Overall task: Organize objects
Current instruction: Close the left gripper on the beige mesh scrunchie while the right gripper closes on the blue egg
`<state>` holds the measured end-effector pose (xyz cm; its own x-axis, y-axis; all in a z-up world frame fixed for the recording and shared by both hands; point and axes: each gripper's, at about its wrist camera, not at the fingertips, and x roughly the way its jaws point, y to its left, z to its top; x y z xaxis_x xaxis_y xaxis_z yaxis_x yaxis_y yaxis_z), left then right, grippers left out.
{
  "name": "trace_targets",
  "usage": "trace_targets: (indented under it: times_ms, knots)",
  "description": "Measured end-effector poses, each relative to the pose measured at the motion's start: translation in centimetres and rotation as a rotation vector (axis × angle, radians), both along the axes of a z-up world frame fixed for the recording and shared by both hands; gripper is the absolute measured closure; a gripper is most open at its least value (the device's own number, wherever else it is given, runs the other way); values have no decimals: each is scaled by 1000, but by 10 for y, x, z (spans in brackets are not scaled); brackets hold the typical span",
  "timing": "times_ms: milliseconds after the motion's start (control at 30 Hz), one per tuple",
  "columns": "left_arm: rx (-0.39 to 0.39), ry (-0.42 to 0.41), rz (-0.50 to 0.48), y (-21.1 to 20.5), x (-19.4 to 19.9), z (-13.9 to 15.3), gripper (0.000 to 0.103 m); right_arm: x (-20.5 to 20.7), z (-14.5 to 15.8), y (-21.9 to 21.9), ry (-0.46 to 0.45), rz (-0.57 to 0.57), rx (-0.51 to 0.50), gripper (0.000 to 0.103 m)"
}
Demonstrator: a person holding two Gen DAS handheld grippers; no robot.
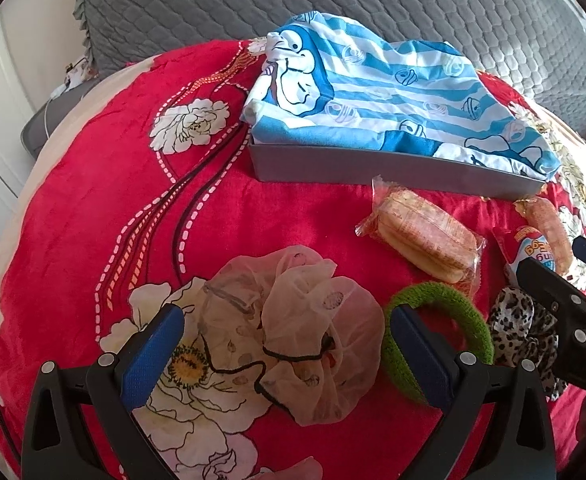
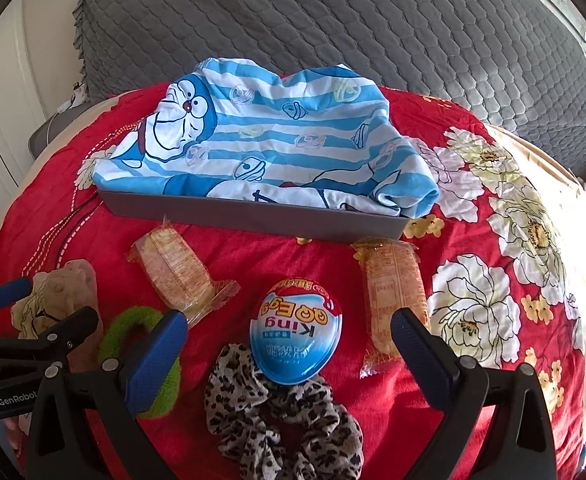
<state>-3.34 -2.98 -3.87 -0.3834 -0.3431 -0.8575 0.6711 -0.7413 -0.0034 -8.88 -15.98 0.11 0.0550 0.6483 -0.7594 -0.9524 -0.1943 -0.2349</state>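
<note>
Though upside down, "King" reads on the egg (image 2: 297, 338), lying before the grey box (image 2: 253, 216) against a leopard scrunchie (image 2: 281, 412); both tools spread wide, left tool (image 1: 285, 356) around a sheer scrunchie (image 1: 293, 340), right tool (image 2: 289, 356) around the egg; "GenRobot" shows only in the right view; snack-wrapper print unreadable.

Red floral bedspread (image 2: 473, 128) before a grey quilted headboard (image 2: 333, 20) (sunlight at right), white wall (image 1: 9, 80) left.

a home bedroom: red floral bedspread (image 2: 473, 208), grey quilted headboard cover (image 2: 333, 20)
</note>
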Motion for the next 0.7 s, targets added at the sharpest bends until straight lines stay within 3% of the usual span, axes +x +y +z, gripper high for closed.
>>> trace_targets:
  times_ms: [500, 700]
  knots:
    - [26, -15, 78, -11, 2, -17, 0, -8, -9, 12, -13, 56, -23, 1]
    - [39, -12, 107, -15, 4, -22, 0, -10, -17, 18, -28, 62, -44, 11]
